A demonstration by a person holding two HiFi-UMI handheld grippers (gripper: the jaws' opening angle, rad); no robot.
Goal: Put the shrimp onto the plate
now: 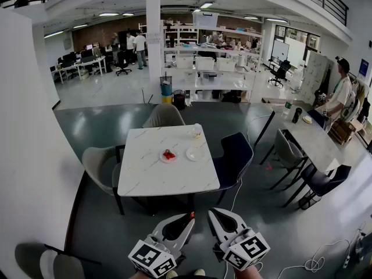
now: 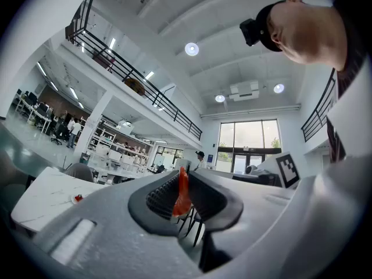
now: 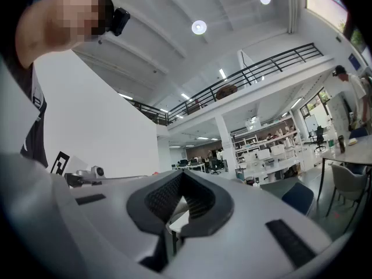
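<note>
An orange-red shrimp [image 2: 182,192] stands pinched between the pads of my left gripper [image 2: 183,205], which is shut on it. In the head view its tip shows as a red speck, the shrimp [image 1: 192,215], at the left gripper [image 1: 189,218], low in the picture and well short of the table. My right gripper [image 1: 211,215] hangs beside it, shut with nothing between its jaws, as the right gripper [image 3: 181,209] also shows in its own view. On the white marble table [image 1: 151,176] lie a small plate [image 1: 163,158] bearing a red item [image 1: 168,154] and an empty clear plate [image 1: 195,154].
Chairs ring the table: grey ones [image 1: 99,167] at left and far side [image 1: 163,116], a dark blue one [image 1: 233,156] at right. A small clear container [image 1: 197,132] stands near the far edge. A second table [image 1: 311,141] with chairs and a standing person [image 1: 339,95] are at right.
</note>
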